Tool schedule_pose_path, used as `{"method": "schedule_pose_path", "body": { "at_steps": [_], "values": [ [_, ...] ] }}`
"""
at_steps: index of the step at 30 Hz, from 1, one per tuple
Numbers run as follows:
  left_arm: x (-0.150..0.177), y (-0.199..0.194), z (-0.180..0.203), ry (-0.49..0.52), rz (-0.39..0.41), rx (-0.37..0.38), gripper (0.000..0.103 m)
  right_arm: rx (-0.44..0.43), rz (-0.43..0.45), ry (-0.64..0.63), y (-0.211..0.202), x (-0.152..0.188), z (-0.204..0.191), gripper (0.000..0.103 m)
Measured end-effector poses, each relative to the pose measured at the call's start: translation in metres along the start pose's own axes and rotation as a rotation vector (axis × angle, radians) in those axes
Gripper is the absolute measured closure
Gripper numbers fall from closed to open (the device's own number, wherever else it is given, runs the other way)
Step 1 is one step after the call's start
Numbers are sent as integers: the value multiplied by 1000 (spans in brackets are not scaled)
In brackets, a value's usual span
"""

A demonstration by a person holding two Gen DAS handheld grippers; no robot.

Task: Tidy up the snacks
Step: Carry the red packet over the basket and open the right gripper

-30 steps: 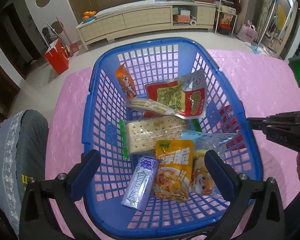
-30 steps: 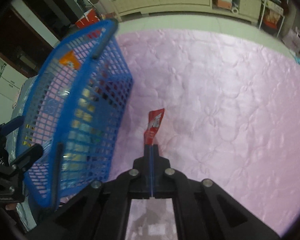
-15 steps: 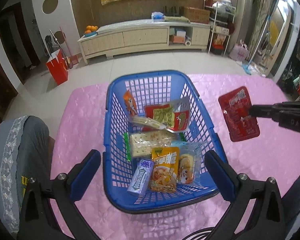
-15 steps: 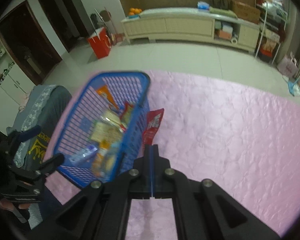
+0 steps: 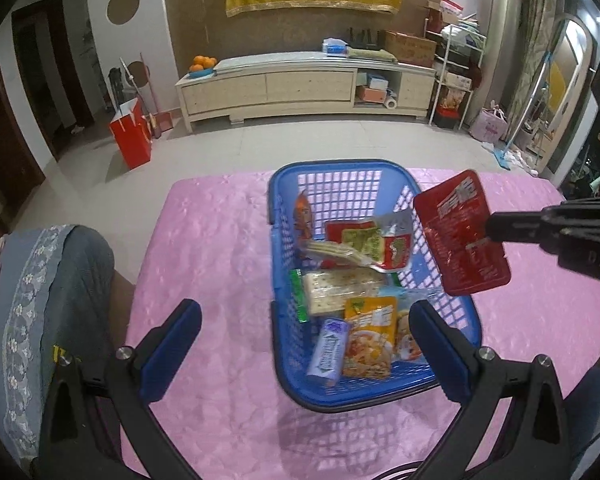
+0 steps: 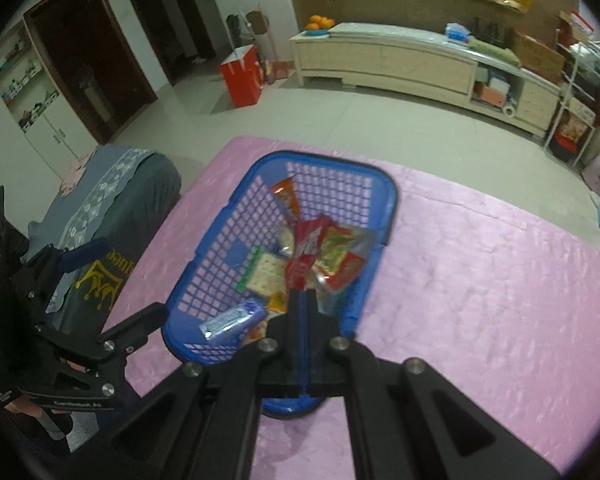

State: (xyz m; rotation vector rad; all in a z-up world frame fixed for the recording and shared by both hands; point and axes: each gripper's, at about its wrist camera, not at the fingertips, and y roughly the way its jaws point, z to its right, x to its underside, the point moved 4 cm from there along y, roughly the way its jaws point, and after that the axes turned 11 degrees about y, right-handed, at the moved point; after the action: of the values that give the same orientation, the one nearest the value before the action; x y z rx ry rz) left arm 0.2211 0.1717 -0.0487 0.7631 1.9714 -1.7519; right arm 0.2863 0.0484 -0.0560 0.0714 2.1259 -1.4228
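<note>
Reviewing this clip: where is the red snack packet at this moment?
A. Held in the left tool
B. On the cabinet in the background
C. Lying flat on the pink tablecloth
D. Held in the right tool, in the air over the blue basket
D. The right tool is shut on the red packet, which hangs over the blue basket; the left tool is open and empty.

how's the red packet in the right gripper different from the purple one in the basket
The red packet is pinched in the right gripper, in the air above the basket; the purple packet lies loose inside it. The red one is a wide flat pouch, the purple a narrow bar. Both are sealed snacks.
</note>
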Motion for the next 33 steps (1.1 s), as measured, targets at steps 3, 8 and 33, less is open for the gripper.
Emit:
{"method": "schedule_pose_path", "body": {
  "at_steps": [3,8,33],
  "values": [
    [6,5,-10,-14,-11,-8,0,-7,-24,-17,14,1,-12,101],
    [19,18,-22,-37,-39,-2,0,-8,-68,-54,40,4,-24,101],
    [31,47,-41,-40,-59,23,0,36,-18,-132,77,-19,-41,26]
  ]
}}
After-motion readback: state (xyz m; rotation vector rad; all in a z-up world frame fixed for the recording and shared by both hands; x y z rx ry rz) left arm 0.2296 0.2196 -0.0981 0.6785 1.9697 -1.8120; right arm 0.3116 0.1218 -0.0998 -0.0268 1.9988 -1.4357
